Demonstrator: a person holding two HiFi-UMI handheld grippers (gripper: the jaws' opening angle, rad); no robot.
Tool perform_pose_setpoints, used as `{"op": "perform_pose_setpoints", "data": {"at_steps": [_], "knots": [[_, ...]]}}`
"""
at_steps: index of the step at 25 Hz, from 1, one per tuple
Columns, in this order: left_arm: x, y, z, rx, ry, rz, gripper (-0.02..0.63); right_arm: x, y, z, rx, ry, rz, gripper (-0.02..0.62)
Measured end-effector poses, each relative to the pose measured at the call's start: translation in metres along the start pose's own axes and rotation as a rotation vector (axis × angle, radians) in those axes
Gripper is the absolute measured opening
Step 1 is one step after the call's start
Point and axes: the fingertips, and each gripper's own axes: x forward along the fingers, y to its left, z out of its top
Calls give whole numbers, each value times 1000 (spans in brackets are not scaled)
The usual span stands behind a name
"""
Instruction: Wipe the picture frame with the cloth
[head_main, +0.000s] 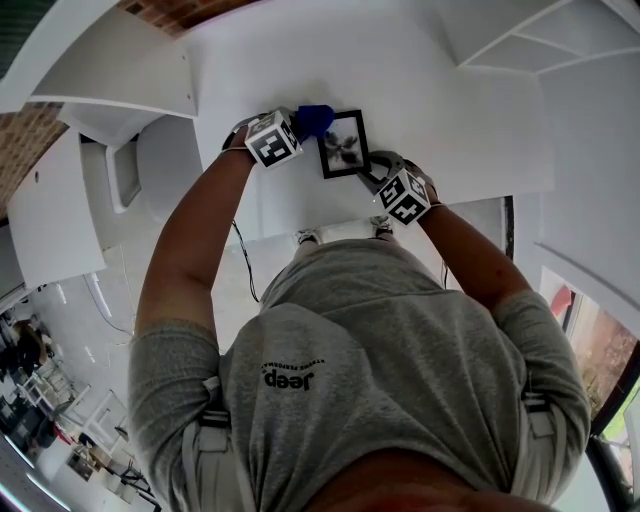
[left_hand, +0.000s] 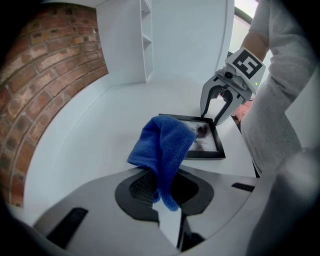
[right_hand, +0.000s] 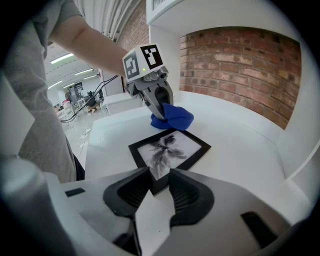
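Soft blue napped cloth (left_hand: 165, 142) beside matt black rectangular picture frame (right_hand: 170, 150), smooth white tabletop (right_hand: 240, 145) beneath, rough red brick wall (right_hand: 240, 65) beyond.

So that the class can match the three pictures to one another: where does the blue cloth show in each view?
Head view: blue cloth at upper centre, by the picture frame's upper-left corner.
Left gripper view: centre, pinched in the near jaws and overlapping the frame's left side.
Right gripper view: upper centre, just beyond the frame.
Shared landmark: the black picture frame.
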Motion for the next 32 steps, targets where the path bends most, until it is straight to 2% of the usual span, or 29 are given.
{"op": "perform_pose_setpoints", "data": {"at_steps": [5, 9, 15, 21, 27, 32], "knots": [[-3, 0, 4, 2, 0, -3, 57, 1, 0, 0, 0, -7, 0, 121], [-6, -4, 21, 18, -35, -10, 57, 0, 2, 0, -1, -17, -3, 121], [2, -29, 99, 100, -149, -64, 57, 0, 1, 1, -6, -24, -2, 121], [39, -60, 146, 175, -148, -128, 56, 1, 2, 2, -11, -29, 5, 121], [61, -68, 139, 233, -68, -136, 57, 1, 2, 0, -8, -36, 7, 121], [58, -61, 124, 189, -70, -138, 57, 2, 1, 0, -7, -38, 9, 121]]}}
